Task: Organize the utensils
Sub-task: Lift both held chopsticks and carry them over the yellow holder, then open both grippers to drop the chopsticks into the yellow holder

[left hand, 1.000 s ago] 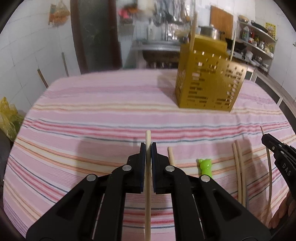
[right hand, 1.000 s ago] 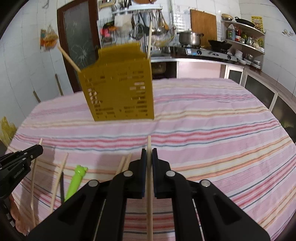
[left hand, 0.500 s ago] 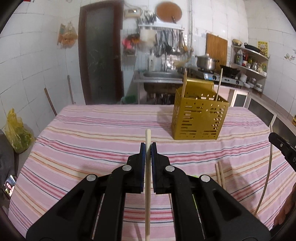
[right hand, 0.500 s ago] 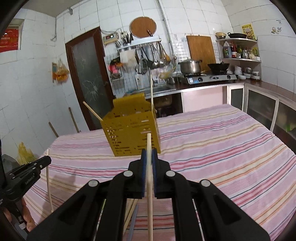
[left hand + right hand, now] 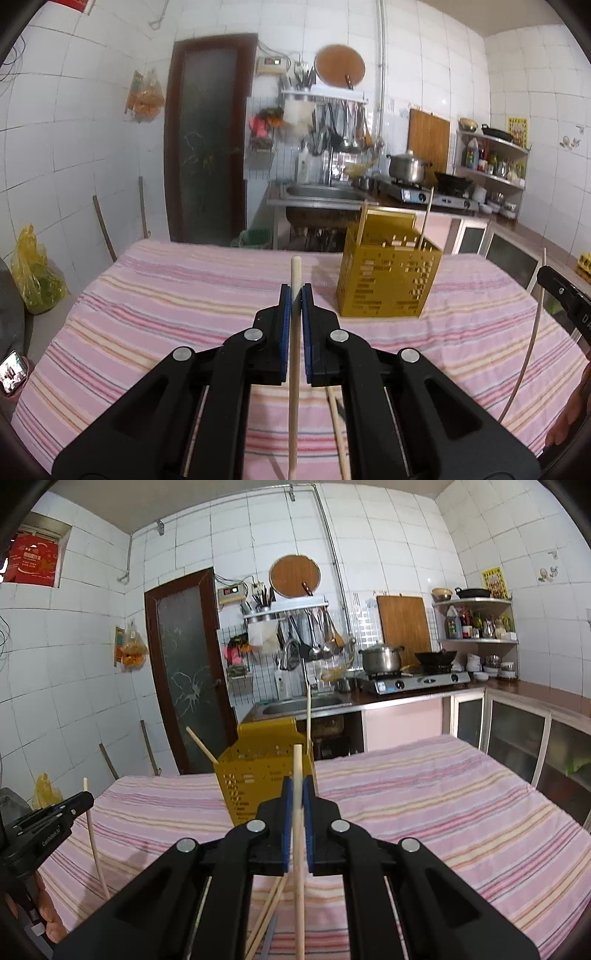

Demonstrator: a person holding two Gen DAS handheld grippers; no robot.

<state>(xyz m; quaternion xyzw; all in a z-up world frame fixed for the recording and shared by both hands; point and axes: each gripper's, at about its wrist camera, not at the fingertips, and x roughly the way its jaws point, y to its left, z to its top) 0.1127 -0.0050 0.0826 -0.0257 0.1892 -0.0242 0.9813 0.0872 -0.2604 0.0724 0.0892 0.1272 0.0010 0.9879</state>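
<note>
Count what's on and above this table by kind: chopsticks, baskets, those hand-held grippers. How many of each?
Chopsticks standing in the yellow utensil basket: 2
Chopsticks clamped in the left hand-held gripper and right hand-held gripper: 2
Chopsticks lying on the striped cloth, partly hidden: 2
Yellow utensil basket: 1
Hand-held grippers: 2
Total: 9
</note>
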